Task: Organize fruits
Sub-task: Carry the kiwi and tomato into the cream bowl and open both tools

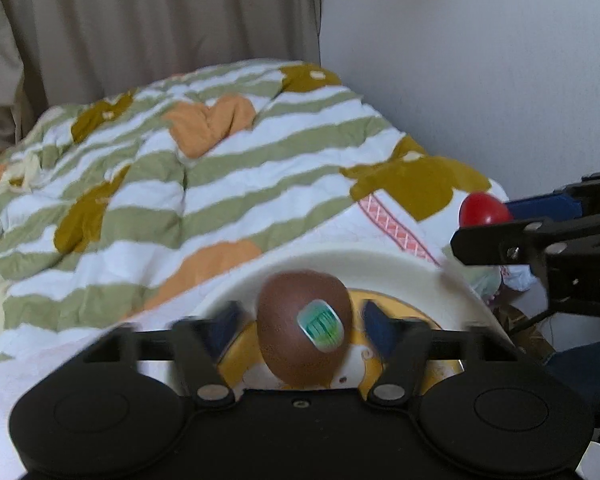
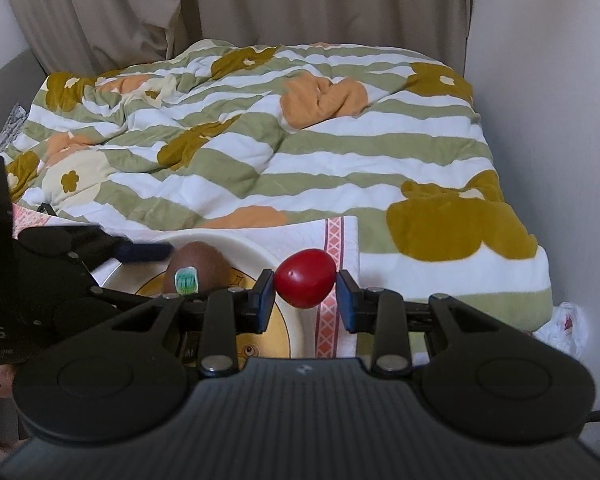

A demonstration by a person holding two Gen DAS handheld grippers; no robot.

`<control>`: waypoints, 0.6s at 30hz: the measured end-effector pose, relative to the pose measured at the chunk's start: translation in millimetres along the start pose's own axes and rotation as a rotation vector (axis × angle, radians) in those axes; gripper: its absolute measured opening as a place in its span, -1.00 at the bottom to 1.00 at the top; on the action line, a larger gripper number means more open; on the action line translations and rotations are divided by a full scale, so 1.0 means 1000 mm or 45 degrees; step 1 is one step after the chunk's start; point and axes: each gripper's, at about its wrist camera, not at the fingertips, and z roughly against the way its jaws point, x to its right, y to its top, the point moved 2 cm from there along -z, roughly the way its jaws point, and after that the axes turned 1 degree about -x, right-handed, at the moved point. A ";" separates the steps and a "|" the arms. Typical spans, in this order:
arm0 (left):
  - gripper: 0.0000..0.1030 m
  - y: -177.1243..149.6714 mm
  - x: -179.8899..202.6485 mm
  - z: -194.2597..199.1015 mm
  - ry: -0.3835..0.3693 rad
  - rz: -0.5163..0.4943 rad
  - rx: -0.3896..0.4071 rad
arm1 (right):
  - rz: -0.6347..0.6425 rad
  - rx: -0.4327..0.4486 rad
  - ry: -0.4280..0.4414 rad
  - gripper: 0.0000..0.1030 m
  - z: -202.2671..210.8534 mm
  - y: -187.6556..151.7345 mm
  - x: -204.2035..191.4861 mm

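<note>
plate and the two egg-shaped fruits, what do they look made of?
Plate: glossy cream rim with a printed yellow centre, probably glazed ceramic or melamine; can't tell which.
Brown fruit: smooth, evenly coloured shell with a soft sheen and a green sticker, likely a plastic or painted wooden toy kiwi.
Red fruit: hard, shiny, uniform red with sharp highlights, likely plastic too.

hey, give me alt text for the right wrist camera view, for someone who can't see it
The right gripper frames a small red fruit between its blue-padded fingers, with gaps at both pads. To its left, a brown fruit with a green sticker sits on a white plate, the left gripper reaching toward it. A striped floral quilt fills the background.
</note>
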 end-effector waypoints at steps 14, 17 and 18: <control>0.94 -0.008 -0.023 0.065 0.102 0.084 0.087 | 0.096 0.021 0.034 -0.05 0.012 0.000 -0.008; 0.96 -0.010 -0.029 0.087 0.133 0.121 0.123 | 0.161 0.014 0.042 -0.05 0.007 -0.001 -0.019; 0.96 -0.010 -0.031 0.093 0.146 0.130 0.133 | 0.182 0.011 0.047 -0.05 0.004 -0.001 -0.024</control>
